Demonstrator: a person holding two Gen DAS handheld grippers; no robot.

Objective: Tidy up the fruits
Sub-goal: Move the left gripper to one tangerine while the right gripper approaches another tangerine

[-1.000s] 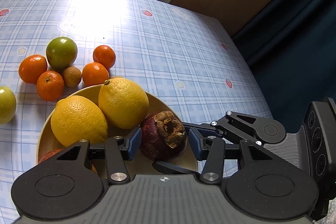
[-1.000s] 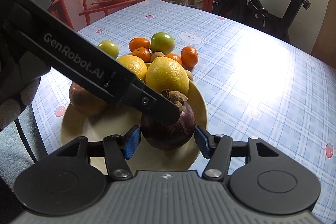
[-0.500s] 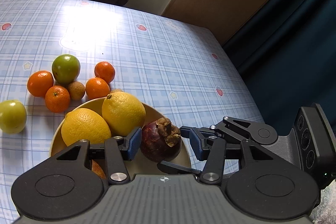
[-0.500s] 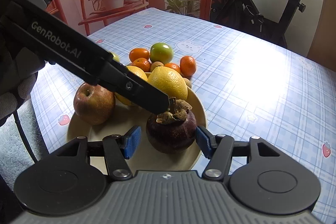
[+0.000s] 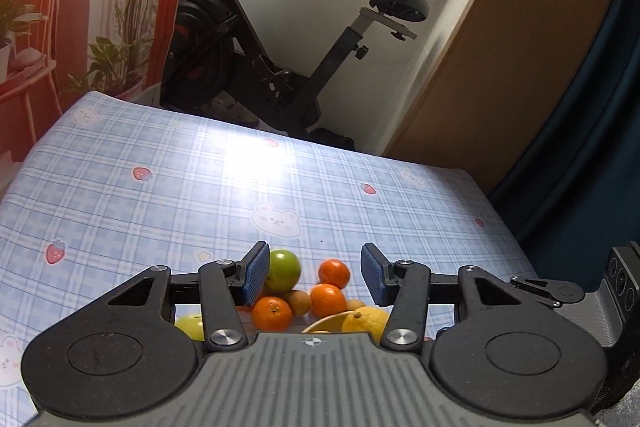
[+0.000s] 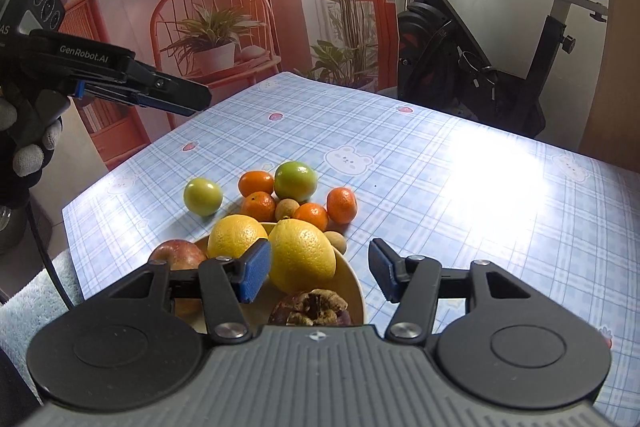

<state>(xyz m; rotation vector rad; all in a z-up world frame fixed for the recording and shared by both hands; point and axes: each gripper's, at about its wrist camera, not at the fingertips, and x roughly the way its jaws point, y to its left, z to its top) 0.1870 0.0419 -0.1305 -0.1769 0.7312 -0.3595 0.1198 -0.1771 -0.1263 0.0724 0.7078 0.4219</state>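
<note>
Left wrist view: the left gripper [image 5: 312,275] has its jaws apart with nothing between the pads; no fruit is held. Ahead of and below its fingertips, a cluster of loose fruit lies on the plaid surface [image 5: 168,203]: a green fruit [image 5: 285,269] just past the left pad, three mandarins [image 5: 328,301] and a small brown fruit [image 5: 301,302] packed close together. Nearer the gripper body, the rim of the bowl [image 5: 324,323] and one lemon [image 5: 370,319] show partly, the rest hidden by the gripper housing. The right gripper's body edges in at the far right.

Right wrist view: the right gripper [image 6: 316,275] is closing, yet its pads press on nothing; it is empty. Directly below its fingertips sits the bowl [image 6: 354,287] holding two lemons [image 6: 302,253], an apple [image 6: 176,253] to the left, and a dark mangosteen [image 6: 310,309] nearest the housing. Beyond the bowl lie the mandarins, two green fruits [image 6: 296,181] and small brown fruits. The left gripper appears upper left, held by a gloved hand [image 6: 28,143], well above the surface.

Hazards, as judged: the loose fruits touch one another, so a pad descending on one mandarin can nudge its neighbours and start round fruit rolling toward the surface edge. The bowl is nearly full at its near side; adding fruit beside the lemons may cause a piece to roll off the rim.
</note>
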